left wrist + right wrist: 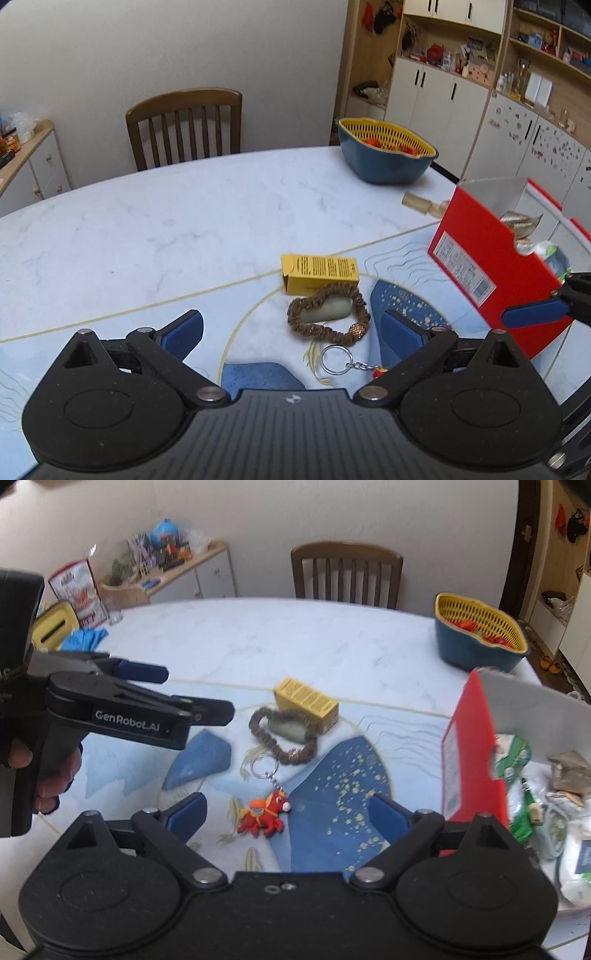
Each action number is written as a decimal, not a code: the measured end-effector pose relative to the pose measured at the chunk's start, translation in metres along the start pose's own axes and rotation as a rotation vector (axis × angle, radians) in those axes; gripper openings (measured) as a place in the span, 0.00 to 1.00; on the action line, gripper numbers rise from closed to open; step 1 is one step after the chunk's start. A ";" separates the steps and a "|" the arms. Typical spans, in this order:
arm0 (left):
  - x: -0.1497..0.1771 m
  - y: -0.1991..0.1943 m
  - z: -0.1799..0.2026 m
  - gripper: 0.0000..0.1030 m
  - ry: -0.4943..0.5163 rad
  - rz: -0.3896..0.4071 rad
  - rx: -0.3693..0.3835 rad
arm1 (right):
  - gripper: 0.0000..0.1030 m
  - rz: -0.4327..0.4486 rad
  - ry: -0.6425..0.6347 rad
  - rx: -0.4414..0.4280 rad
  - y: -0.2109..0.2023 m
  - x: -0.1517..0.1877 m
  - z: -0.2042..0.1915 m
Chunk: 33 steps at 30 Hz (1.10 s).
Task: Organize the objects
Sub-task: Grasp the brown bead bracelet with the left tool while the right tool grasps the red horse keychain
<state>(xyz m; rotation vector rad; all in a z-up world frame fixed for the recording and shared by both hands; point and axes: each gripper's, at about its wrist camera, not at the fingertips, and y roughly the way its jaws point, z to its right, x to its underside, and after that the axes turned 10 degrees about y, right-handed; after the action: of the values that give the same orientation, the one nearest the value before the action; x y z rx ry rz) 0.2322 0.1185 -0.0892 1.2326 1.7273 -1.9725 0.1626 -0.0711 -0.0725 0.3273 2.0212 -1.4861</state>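
On your bench [147, 229] the yellow cardboard carton [318, 273] lies just behind the brown beaded bracelet [328, 319], which rings a grey-green stone [327, 313], the red crab keyring [263, 814] lies before them, and the red open box [491, 266] stands to their right.

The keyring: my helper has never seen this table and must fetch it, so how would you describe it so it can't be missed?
On the pale marble table, look just left of the open red box, below the yellow carton and the brown bead bracelet. The keyring lies nearest the front edge: a metal ring on a short chain carrying a red rubbery cartoon animal, the only bright red figure there.
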 end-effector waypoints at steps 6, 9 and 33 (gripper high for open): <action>0.001 0.030 -0.006 0.99 0.002 -0.025 0.024 | 0.83 -0.061 -0.025 0.019 0.030 0.005 -0.006; 0.002 0.045 -0.011 0.99 -0.010 -0.047 0.032 | 0.80 -0.077 -0.031 0.029 0.043 0.007 -0.008; 0.000 0.089 -0.019 0.35 -0.065 -0.093 0.154 | 0.50 -0.106 -0.127 0.034 0.085 0.015 -0.025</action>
<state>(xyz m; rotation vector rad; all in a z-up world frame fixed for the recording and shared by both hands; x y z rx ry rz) 0.2994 0.1121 -0.1498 1.1393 1.6567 -2.2107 0.1874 -0.0206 -0.1426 0.1377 1.9402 -1.5660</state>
